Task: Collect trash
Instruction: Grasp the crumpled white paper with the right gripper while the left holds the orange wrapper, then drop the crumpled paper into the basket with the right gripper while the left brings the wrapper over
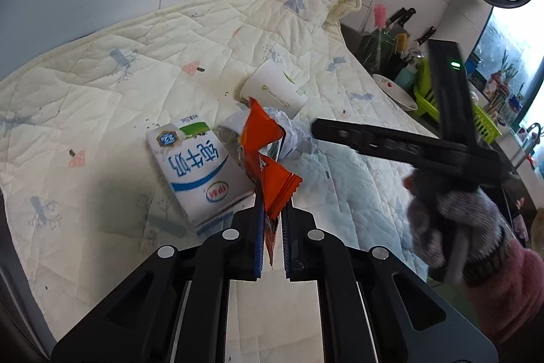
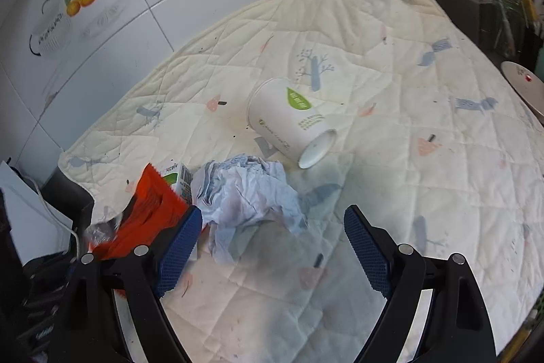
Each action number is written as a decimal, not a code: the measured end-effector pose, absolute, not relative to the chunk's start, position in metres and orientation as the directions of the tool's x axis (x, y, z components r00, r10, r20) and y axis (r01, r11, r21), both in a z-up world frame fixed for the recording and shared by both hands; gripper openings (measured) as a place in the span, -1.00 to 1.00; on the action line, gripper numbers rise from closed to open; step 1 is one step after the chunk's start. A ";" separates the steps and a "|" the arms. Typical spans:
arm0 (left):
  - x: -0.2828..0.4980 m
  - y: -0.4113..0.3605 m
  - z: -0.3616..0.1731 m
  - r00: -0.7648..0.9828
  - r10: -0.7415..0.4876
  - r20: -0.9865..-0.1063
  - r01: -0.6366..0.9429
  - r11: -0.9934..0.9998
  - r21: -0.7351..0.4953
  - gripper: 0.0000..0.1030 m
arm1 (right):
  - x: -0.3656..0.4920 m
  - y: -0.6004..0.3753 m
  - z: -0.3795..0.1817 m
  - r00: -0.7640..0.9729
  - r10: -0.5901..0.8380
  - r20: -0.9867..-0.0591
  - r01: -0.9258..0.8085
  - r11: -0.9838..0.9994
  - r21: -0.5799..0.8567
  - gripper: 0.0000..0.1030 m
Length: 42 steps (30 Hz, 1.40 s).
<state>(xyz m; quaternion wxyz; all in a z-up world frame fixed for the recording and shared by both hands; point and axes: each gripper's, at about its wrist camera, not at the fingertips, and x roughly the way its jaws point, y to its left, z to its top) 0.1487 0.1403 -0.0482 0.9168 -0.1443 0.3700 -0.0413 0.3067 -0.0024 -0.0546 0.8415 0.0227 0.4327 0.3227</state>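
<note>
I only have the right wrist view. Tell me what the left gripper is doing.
Observer: The left gripper is shut on the orange wrapper; the wrapper sticks up from between its pads.
Operator: Give me the milk carton, I see only a corner.
Observer: The milk carton lies flat on the quilt, printed face up, just left of the wrapper.
Operator: Say how the right gripper stands from the other side.
Observer: The right gripper is open, its upper finger reaching over the crumpled paper; a gloved hand holds it.
</note>
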 end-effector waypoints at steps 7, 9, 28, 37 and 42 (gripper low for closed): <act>0.123 0.148 -0.039 0.741 -0.199 -0.641 -0.029 0.945 -0.326 -0.87 | 0.319 0.035 -0.069 0.384 0.559 -0.734 -0.552 0.777 0.303 0.60; 0.119 0.151 -0.037 0.745 -0.199 -0.637 -0.030 0.944 -0.329 -0.87 | 0.324 0.041 -0.074 0.368 0.557 -0.744 -0.548 0.777 0.310 0.60; 0.098 0.160 -0.027 0.775 -0.202 -0.599 -0.039 0.930 -0.365 -0.87 | 0.304 0.027 -0.075 0.402 0.582 -0.706 -0.564 0.765 0.310 -0.25; 0.096 0.126 -0.012 0.778 -0.265 -0.569 0.041 0.926 -0.375 -0.87 | 0.260 -0.046 -0.045 0.507 0.578 -0.639 -0.522 0.796 0.306 -0.34; 0.099 0.097 -0.006 0.764 -0.325 -0.557 0.111 0.917 -0.383 -0.87 | 0.231 -0.100 -0.037 0.571 0.542 -0.616 -0.459 0.833 0.308 -0.34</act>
